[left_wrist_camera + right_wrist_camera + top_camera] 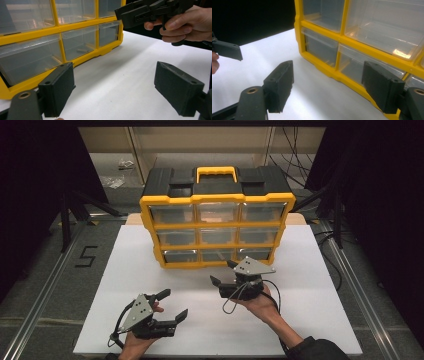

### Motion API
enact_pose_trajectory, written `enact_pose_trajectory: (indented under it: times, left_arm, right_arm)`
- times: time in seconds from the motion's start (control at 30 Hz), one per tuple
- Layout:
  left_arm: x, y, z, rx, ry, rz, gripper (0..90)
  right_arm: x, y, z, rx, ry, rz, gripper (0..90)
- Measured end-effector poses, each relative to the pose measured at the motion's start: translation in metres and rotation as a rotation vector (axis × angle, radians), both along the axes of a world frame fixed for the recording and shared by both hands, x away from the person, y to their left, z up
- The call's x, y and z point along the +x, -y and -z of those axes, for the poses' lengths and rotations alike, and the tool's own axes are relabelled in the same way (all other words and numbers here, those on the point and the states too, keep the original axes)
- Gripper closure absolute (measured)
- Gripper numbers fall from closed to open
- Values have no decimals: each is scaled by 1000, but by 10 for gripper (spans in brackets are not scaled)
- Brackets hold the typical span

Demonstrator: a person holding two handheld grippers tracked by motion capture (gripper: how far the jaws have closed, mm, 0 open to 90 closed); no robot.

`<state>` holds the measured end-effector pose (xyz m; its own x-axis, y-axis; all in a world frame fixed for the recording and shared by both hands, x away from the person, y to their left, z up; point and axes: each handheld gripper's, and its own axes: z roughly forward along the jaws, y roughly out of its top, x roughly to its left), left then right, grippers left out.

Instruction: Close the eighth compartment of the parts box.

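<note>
Held low over the white table board (310, 320), the left gripper (172, 305) is spread wide and empty, as is the right gripper (223, 272), which is poised just before the bottom row of the yellow-framed plastic drawer cabinet (217, 227) standing upright at the board's far middle. An approach step is judged to be in hand; next, a clear bottom drawer (322, 46) would need its front lip pinched and drawn straight out.

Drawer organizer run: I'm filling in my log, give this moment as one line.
scene: yellow drawer organizer upright on white board, drawers shut | left gripper: open, empty | right gripper: open, empty, near bottom row
</note>
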<state>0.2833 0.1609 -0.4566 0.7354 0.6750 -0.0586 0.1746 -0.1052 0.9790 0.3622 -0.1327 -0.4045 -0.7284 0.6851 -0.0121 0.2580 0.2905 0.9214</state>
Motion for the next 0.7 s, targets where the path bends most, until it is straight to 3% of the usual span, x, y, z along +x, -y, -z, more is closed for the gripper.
enact_pose_trajectory:
  times: [0.7]
  left_arm:
    - [0, 0, 0, -3, -2, 2, 161]
  right_arm:
    - [-14, 10, 5, 41, 22, -19, 246]
